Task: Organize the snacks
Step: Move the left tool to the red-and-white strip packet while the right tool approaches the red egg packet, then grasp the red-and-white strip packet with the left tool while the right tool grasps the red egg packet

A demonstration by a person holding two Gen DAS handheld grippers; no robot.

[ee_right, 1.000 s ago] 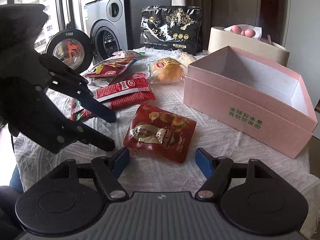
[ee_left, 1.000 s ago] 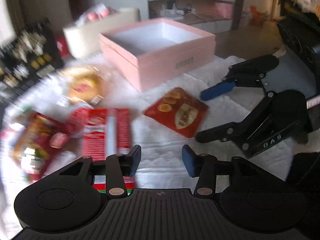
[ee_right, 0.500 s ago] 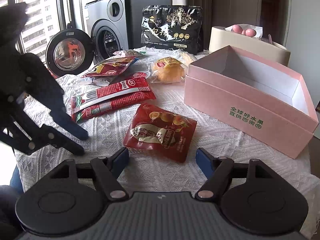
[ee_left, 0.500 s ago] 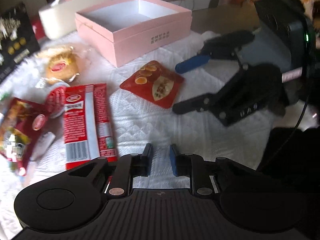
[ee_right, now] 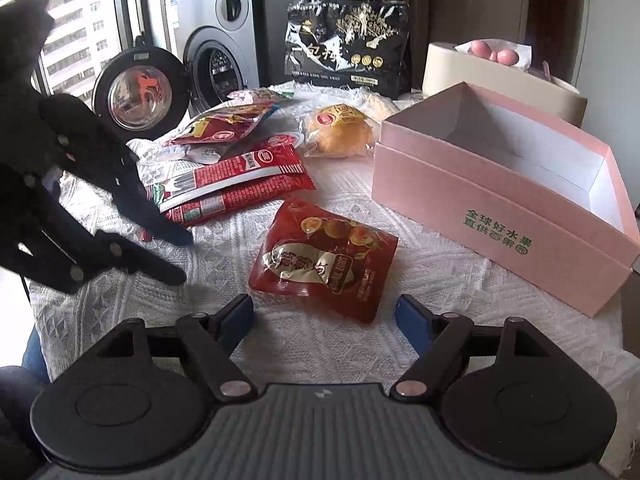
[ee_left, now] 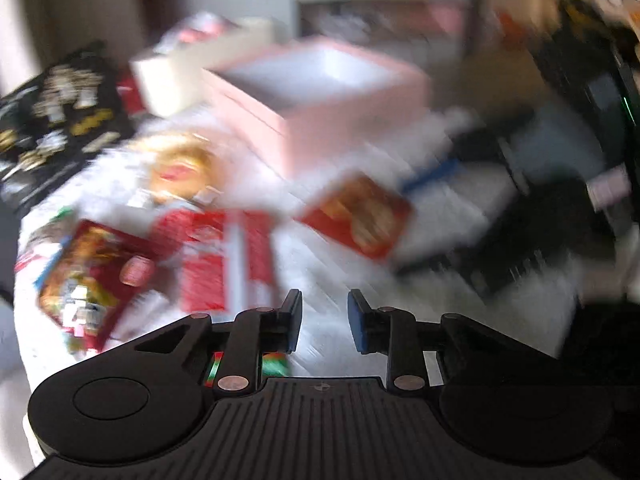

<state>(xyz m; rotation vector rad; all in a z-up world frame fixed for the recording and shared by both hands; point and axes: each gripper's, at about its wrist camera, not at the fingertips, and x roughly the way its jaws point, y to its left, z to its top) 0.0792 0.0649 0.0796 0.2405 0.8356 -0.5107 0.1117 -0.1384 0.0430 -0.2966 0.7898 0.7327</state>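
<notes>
Pink and open-topped, the cardboard box (ee_right: pixel 516 196) sat at right on the white knitted tablecloth (ee_right: pixel 304 344). The red egg pouch (ee_right: pixel 324 260) lay centre, bare cloth around its edges. The right gripper (ee_right: pixel 324 320) stood released, nothing gripped; the left gripper (ee_left: pixel 324 316) had just parted slightly, empty.

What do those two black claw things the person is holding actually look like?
Each gripper is matte black plastic: a ribbed base flanked by two round discs, with jointed link arms pinned by silver rivets. The right gripper and left gripper both end in two fingers with blue pads. From the side, the left one looks like a black scissor linkage.
</notes>
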